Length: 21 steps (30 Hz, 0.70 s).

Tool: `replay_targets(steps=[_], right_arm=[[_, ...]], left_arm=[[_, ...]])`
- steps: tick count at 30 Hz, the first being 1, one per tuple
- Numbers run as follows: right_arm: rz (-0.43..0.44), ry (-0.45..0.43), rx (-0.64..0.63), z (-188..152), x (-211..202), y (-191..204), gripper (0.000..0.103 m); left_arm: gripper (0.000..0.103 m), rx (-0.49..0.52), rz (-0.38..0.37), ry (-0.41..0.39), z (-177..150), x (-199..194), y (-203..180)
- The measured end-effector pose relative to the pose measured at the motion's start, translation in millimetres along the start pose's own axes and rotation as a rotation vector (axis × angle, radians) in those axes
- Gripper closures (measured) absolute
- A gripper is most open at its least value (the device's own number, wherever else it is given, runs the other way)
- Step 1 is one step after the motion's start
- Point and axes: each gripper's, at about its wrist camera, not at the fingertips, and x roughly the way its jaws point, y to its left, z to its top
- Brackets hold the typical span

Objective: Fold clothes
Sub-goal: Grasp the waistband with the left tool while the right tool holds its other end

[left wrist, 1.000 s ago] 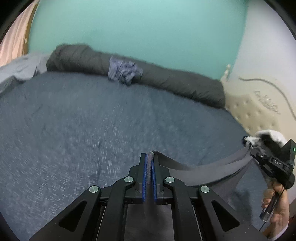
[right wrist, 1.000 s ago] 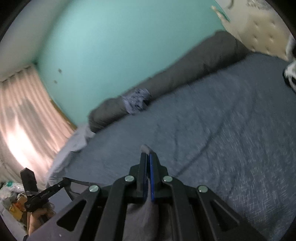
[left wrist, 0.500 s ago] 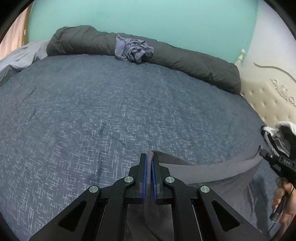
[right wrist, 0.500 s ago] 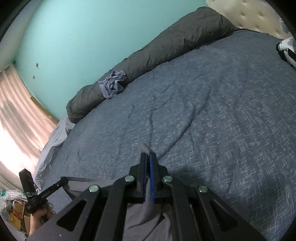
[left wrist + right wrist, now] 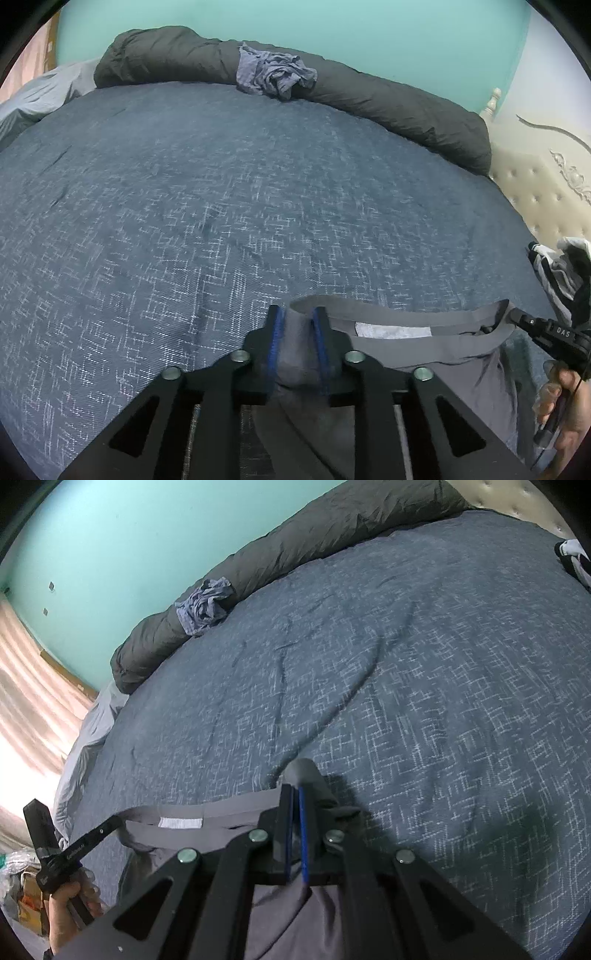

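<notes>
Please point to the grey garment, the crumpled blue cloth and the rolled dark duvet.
grey garment (image 5: 424, 341): left wrist view, on its waistband.
crumpled blue cloth (image 5: 275, 75): left wrist view, on its bunched middle.
rolled dark duvet (image 5: 295, 554): right wrist view, on its long side.

Bedspread (image 5: 221, 206) — dark blue, flecked with white crosshatch; rolled duvet (image 5: 388, 107) charcoal; crumpled cloth (image 5: 275, 74) faded blue-grey; garment (image 5: 454, 365) plain grey; wall (image 5: 332, 29) — turquoise.

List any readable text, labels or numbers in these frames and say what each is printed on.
"DAS": white letters on the side of the right tool, seen from the left wrist view.
Lettering on the side of the left tool, right wrist view: too blurred to read.
Pale label inside the waistband of the grey garment: no legible print.
Nothing else bears text.
</notes>
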Motion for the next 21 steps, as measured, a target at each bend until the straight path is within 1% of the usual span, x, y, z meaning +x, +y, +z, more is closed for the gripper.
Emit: replay_targets(steps=[4, 5, 6, 10, 14, 19, 20, 21], right_arm=[[0.001, -0.015, 0.036, 5.1, -0.1, -7.3, 0.1], [0.002, -0.015, 0.039, 5.4, 0.6, -7.0, 0.099], [0.003, -0.015, 0.043, 5.7, 1.3, -6.8, 0.098], [0.007, -0.016, 0.058, 6.9, 4.1, -5.8, 0.097], [0.011, -0.016, 0.072, 8.1, 6.9, -4.9, 0.097], [0.011, -0.015, 0.071, 7.2, 8.5, -3.8, 0.097], [0.011, -0.013, 0.072, 6.8, 9.1, -3.8, 0.097], [0.012, -0.011, 0.073, 6.5, 9.9, -3.9, 0.097]], left_arm=[[0.068, 0.008, 0.008, -0.008, 0.3, -3.3, 1.1], [0.067, 0.013, 0.011, -0.009, 0.2, -4.2, 1.0], [0.067, 0.017, 0.015, -0.009, 0.1, -5.1, 0.9], [0.067, 0.089, 0.03, 0.028, -6.7, 3.1, -9.6], [0.067, 0.127, 0.055, 0.057, -14.0, 14.6, -14.0], [0.067, 0.164, 0.08, 0.052, -14.9, 18.1, -18.2], [0.068, 0.172, 0.083, 0.054, -15.8, 19.8, -20.0], [0.074, 0.178, 0.081, 0.061, -16.5, 23.7, -21.4]])
